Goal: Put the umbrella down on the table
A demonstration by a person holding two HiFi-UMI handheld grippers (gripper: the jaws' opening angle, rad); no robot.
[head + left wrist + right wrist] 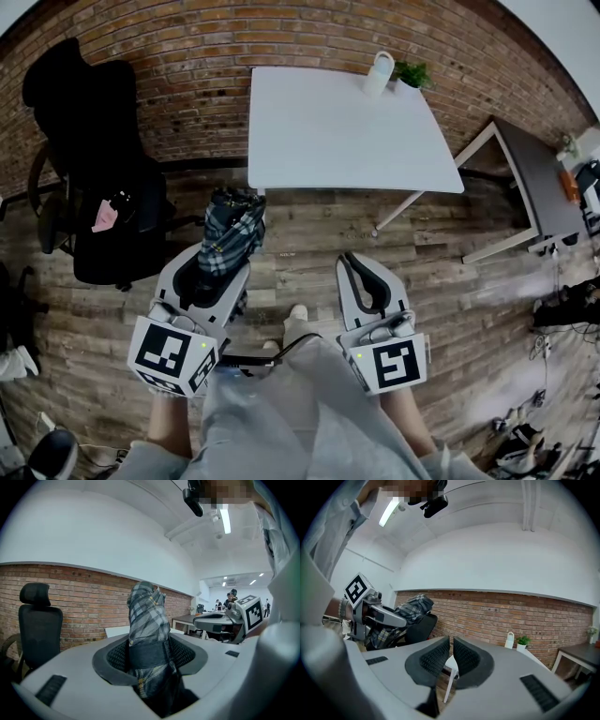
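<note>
A folded plaid umbrella (231, 236) stands between the jaws of my left gripper (223, 269), which is shut on it low down, by its dark strap (149, 654). The umbrella's top (146, 603) pokes up and forward past the jaws. The white table (328, 131) stands ahead by the brick wall, and the umbrella is short of its near edge. My right gripper (354, 267) hangs level beside the left one. Its jaws are together with nothing between them (450, 657). From the right gripper view the umbrella (405, 607) shows at left in the other gripper.
A white bottle (379, 73) and a small potted plant (411, 73) stand at the table's far right corner. A black office chair (94, 187) with a pink item on it is to the left. A second desk (534, 183) is at right. Wooden floor lies underfoot.
</note>
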